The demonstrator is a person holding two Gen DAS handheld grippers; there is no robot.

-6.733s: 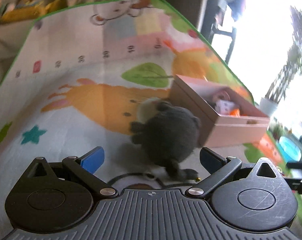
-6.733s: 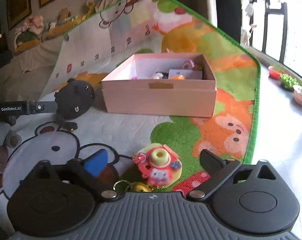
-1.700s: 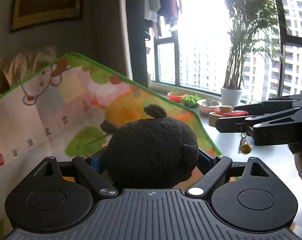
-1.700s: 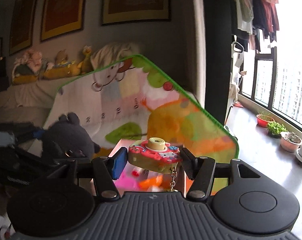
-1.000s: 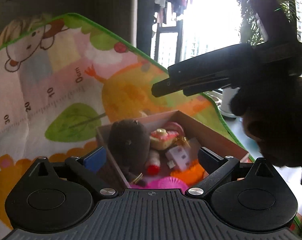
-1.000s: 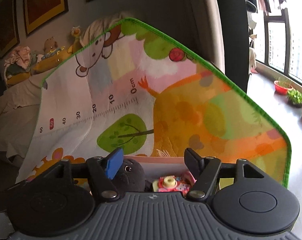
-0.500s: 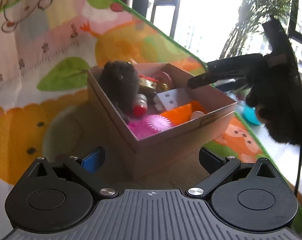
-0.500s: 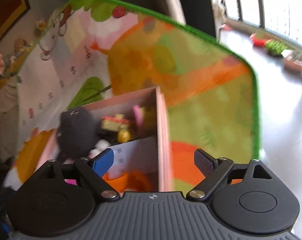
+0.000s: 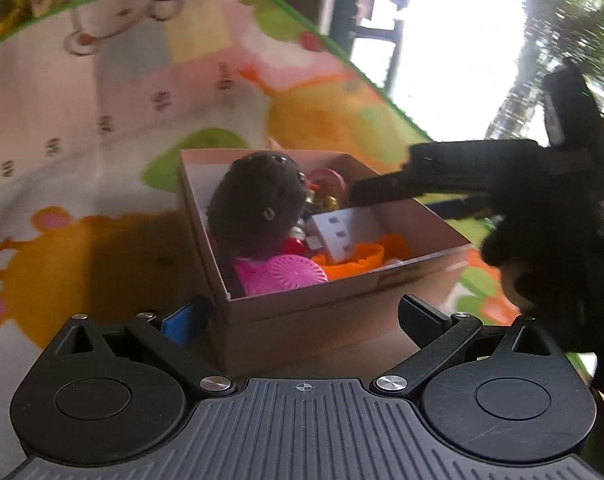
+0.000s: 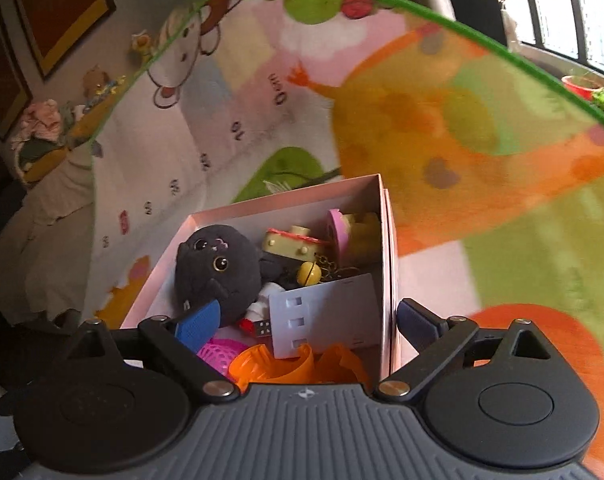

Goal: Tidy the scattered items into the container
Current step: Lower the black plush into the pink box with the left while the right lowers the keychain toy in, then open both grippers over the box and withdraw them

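The pink cardboard box (image 9: 302,328) (image 10: 384,240) sits on the play mat. Inside it lie the dark plush toy (image 9: 258,208) (image 10: 216,268), the red-and-yellow keychain toy (image 10: 292,242), a white card (image 10: 326,316), a pink ball (image 9: 290,276) and an orange cup (image 10: 274,364). My left gripper (image 9: 302,314) is open with nothing between its fingers, just in front of the box's near corner. My right gripper (image 10: 308,324) is open and empty, hovering over the box's near end; in the left wrist view its black body (image 9: 462,180) reaches over the box from the right.
The colourful play mat (image 10: 422,100) with a green border spreads all around the box. A person's dark hand (image 9: 550,240) holds the right gripper. Potted plants (image 10: 598,92) stand by the window at far right. Stuffed toys (image 10: 46,120) line the far left.
Earlier both grippers carried the plush and the keychain toy to the box and let them go inside. In the last half second both open grippers shifted slightly nearer the box.
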